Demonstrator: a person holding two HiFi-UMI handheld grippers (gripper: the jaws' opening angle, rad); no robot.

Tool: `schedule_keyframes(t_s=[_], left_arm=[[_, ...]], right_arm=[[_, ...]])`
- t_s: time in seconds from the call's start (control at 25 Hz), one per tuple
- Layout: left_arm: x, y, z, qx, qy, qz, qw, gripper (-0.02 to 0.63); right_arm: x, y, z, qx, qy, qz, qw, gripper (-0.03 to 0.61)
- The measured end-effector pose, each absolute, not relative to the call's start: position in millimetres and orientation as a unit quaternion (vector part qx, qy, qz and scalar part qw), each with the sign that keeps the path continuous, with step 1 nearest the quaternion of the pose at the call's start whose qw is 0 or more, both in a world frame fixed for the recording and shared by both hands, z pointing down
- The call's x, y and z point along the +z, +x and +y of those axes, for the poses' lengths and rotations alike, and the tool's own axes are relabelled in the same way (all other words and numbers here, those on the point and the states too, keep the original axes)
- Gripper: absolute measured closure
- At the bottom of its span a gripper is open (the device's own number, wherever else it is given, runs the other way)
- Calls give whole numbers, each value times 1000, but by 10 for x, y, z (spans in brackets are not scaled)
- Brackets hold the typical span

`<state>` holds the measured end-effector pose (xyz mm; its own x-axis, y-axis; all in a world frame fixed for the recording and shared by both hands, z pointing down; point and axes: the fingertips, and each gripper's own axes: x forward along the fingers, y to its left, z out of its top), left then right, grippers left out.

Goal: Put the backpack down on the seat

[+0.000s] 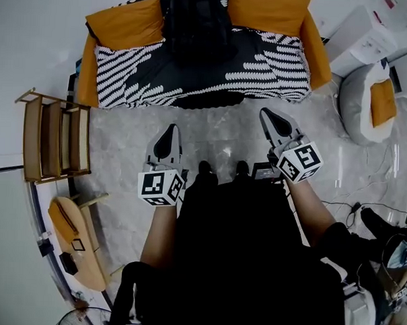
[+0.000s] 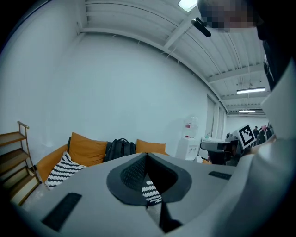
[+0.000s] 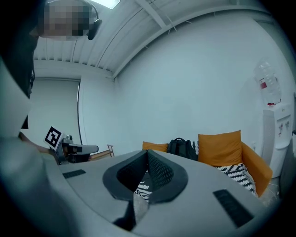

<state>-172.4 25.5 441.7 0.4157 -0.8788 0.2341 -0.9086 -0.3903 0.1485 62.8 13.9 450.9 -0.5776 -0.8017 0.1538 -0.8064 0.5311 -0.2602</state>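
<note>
Grey marbled floor [image 1: 218, 129] covers the middle of the head view. At its far edge stands the sofa [image 1: 268, 67], its seat under a black-and-white striped cover, with an orange cushion [image 1: 125, 24] at the left end of the back and another orange cushion [image 1: 267, 10] at the right end. The person [image 1: 243, 254], in dark clothing, stands facing the sofa, well apart from it. A grey beanbag [image 1: 354, 98] sits to the right of the sofa, and a wooden shelf [image 1: 53, 142] stands by the wall at the left. The backpack [image 1: 195, 23], black, rests upright on the sofa seat against the backrest, between the two orange cushions, touched by neither tool. The left gripper [image 1: 167, 142] is held over bare floor, pointing at the sofa; its own view shows the jaws closed together with nothing between them. The right gripper [image 1: 276, 124] is level with it and likewise aimed at the sofa, jaws closed and empty. Each carries its marker cube [image 1: 161, 185] at the wrist end.
</note>
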Motion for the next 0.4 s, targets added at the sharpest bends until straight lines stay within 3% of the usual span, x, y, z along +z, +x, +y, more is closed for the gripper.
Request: schedule_keyframes(t_s=[0.4], left_arm=[[4536,-1374,438,71,827,-540,141,598]], right_arm=[[4564,919,236,162,448,-879,1,546]])
